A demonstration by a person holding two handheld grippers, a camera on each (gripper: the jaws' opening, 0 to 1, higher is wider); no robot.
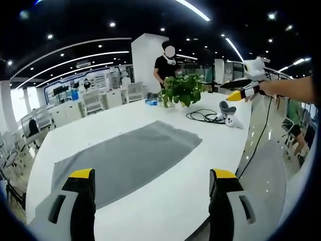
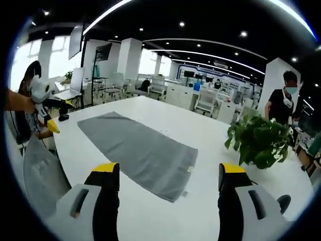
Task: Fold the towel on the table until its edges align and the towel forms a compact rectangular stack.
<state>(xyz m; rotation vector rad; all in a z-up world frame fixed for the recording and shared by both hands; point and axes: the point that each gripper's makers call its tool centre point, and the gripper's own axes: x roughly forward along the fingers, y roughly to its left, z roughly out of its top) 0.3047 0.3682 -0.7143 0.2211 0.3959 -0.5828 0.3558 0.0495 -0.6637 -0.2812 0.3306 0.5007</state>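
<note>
A grey towel [image 1: 128,158] lies spread flat in a long rectangle on the white table [image 1: 165,211]. My left gripper [image 1: 153,175] hovers open above the table's near edge, its yellow-tipped jaws wide apart, with the towel just beyond the left jaw. In the right gripper view the same towel [image 2: 138,150] stretches from the far left to the near middle. My right gripper [image 2: 169,168] is open above the table, just short of the towel's near end. The right gripper [image 1: 247,91] also appears at the far right in the left gripper view, held by a hand; the left gripper [image 2: 47,118] shows at the left edge of the right gripper view.
A potted green plant [image 1: 181,89] stands at the table's far end, also seen as the plant [image 2: 258,140] on the right. Black cables and a small grey device [image 1: 220,115] lie beside it. A person in black [image 1: 165,65] stands behind the table. Office desks and chairs fill the background.
</note>
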